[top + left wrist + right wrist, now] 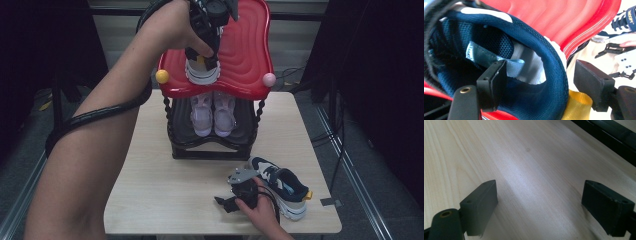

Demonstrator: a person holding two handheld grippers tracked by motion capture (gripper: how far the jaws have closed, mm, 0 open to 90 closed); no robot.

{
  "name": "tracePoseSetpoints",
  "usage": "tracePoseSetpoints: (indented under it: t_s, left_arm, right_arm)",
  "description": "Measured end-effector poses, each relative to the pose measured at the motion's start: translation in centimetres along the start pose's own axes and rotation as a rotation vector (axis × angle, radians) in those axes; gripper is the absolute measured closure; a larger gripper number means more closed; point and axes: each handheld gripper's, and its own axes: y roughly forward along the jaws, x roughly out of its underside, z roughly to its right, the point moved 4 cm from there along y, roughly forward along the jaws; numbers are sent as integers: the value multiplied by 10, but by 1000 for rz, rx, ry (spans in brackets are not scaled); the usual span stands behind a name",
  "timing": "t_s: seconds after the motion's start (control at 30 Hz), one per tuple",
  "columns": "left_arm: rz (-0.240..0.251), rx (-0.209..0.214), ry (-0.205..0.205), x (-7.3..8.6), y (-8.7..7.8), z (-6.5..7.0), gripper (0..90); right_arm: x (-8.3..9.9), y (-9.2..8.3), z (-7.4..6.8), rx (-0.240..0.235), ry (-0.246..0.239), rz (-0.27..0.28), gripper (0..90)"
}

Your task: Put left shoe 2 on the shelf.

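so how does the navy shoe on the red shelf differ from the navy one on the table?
The shoe on the red shelf sits up on the rack's top tier, heel toward the camera; the shoe on the table lies on the tabletop, angled, side on. The shelf shoe has the left gripper at its heel collar, jaws apart, one inside; the table shoe lies beside the right gripper, apart from its open jaws. Both are navy with white soles and a yellow heel tab.

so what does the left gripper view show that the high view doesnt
Left gripper view: the inside of the navy sneaker, its mesh lining and grey tongue label, with one jaw inside the collar, the other outside, pads apart.
High view: the pink sneakers on the rack's lower shelf, the whole wooden table, and the right gripper low over it.
Both: the red top shelf, the left gripper at the navy sneaker, and the second navy sneaker on the table.
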Motion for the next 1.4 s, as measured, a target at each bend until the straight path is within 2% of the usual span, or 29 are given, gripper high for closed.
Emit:
tracePoseSetpoints:
  t_s: [0.17,0.27,0.4,0.67,0.8,0.83,0.87,1.0,1.17,1.4]
  left_arm:
    - [19,-1,-29,3,-5,0,262]
    - [20,-4,-26,4,-9,-1,260]
    - [27,1,-43,6,-12,0,258]
    - [47,25,-100,10,-17,0,251]
    - [44,32,-120,13,-21,-1,250]
    - [39,31,-111,13,-22,-2,248]
    - [39,31,-125,14,-23,-2,246]
    - [13,30,-135,20,-25,-3,239]
    - [10,56,-174,28,-25,-3,233]
    - [5,63,-183,37,-30,-3,231]
  right_arm:
    - [0,0,0,0,0,0,128]
    - [0,0,0,-1,1,-1,128]
    - [0,0,0,0,0,0,128]
    - [0,0,0,0,0,0,128]
    - [0,0,0,-1,1,0,128]
    - [0,0,0,0,1,0,128]
    - [0,0,0,0,0,0,128]
    - [0,0,0,-1,1,-1,128]
    - [0,0,0,-1,0,-1,128]
    - [0,0,0,-1,0,0,128]
